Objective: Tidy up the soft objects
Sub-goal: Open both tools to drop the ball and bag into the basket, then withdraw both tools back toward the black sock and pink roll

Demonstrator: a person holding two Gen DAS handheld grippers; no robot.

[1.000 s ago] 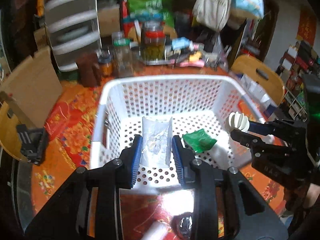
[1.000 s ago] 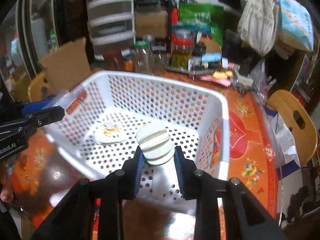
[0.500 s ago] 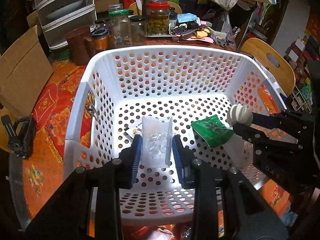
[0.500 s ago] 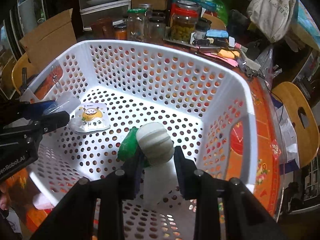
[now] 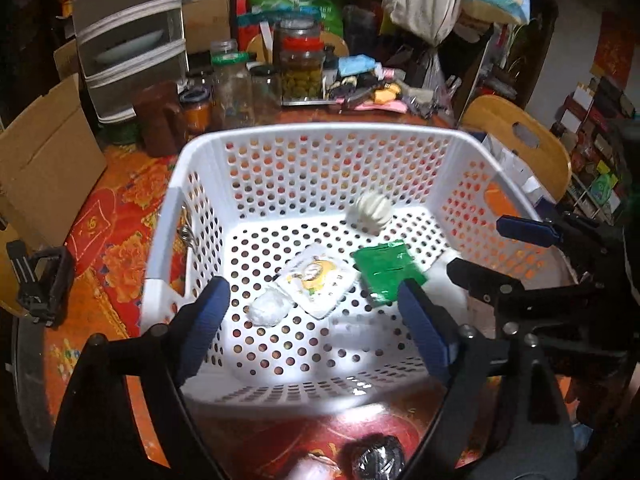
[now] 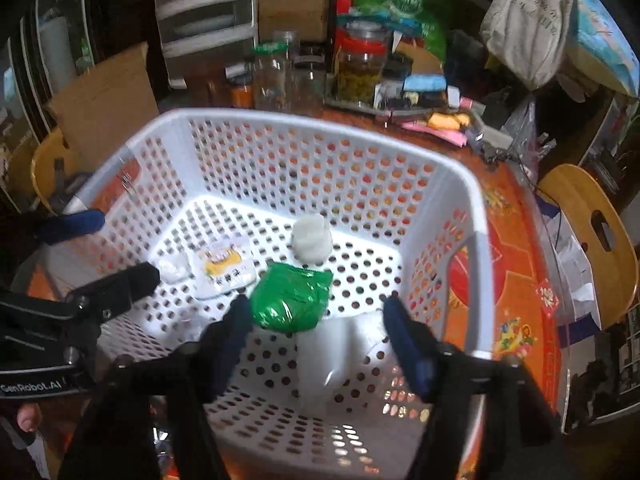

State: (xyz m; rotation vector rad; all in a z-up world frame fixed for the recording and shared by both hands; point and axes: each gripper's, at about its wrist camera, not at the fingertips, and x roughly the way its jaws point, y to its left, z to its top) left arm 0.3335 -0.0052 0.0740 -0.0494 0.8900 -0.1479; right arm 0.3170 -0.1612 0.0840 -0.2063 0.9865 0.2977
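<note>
A white perforated basket (image 5: 192,184) (image 6: 476,264) stands on the red patterned tablecloth. On its floor lie a white ribbed soft ball (image 5: 373,210) (image 6: 311,237), a green packet (image 5: 387,270) (image 6: 294,300), a white pouch with a yellow picture (image 5: 318,282) (image 6: 224,266) and a small clear-wrapped white lump (image 5: 269,308) (image 6: 173,268). My left gripper (image 5: 316,320) is open and empty above the basket's near rim. My right gripper (image 6: 316,336) is open and empty over the basket's near right side; it also shows in the left wrist view (image 5: 500,252).
Glass jars (image 5: 302,64) (image 6: 360,68), a brown jug (image 5: 160,118), a drawer unit (image 5: 128,36) and clutter crowd the table behind the basket. A cardboard box (image 5: 44,152) stands left. A wooden chair (image 5: 520,140) (image 6: 592,232) stands right. A black clamp (image 5: 40,280) lies at the left.
Both grippers opened and pulled back. The left one dropped the clear-wrapped item and the right one dropped the white ribbed ball; both now lie on the basket floor.
</note>
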